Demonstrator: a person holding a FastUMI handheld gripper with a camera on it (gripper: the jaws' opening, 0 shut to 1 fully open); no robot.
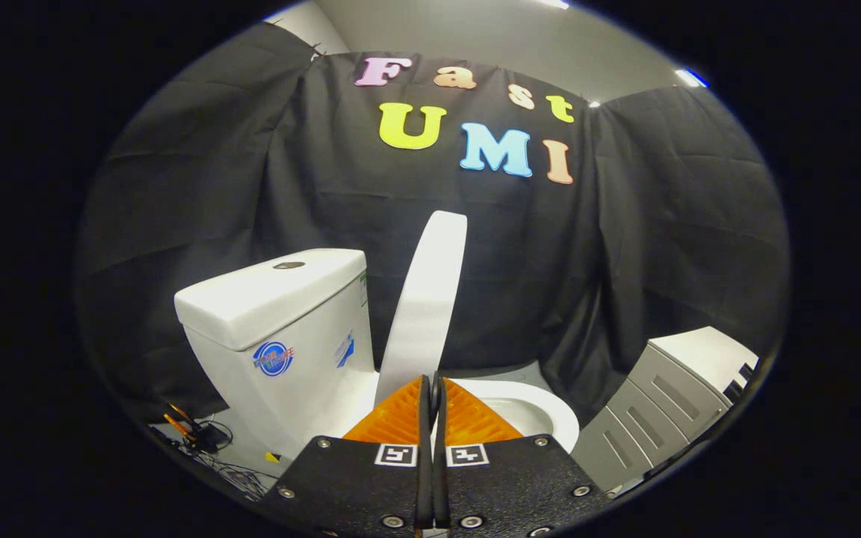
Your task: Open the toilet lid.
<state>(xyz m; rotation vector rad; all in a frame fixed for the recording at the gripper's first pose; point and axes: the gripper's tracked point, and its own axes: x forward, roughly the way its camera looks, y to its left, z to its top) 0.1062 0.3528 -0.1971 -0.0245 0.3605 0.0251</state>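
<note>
Black cloth hangs as the booth wall (251,194) behind a white ceramic toilet, whose boxy cistern (273,299) carries a round flush button (289,264) on top and stickers on its side. Taking the cistern as landmark: the white plastic toilet lid (427,306) stands raised almost upright just beside the cistern's front face, seen edge-on as a tall narrow band, while the open bowl rim (542,407) lies further out from the cistern, past the lid. A grey cabinet with panelled fronts (662,400) stands well apart from the cistern, beyond the bowl, and a tangle of cables (202,437) lies on the floor at the cistern's foot.

The gripper (433,388) has its two fingers drawn together, tips meeting with only a thin seam between them; whether they pinch the lid's lower edge I cannot tell. The lid rises directly ahead of the tips, its base at them. Judging by its steep angle, the lid is close to fully open and probably needs only to lean back against the cistern.
</note>
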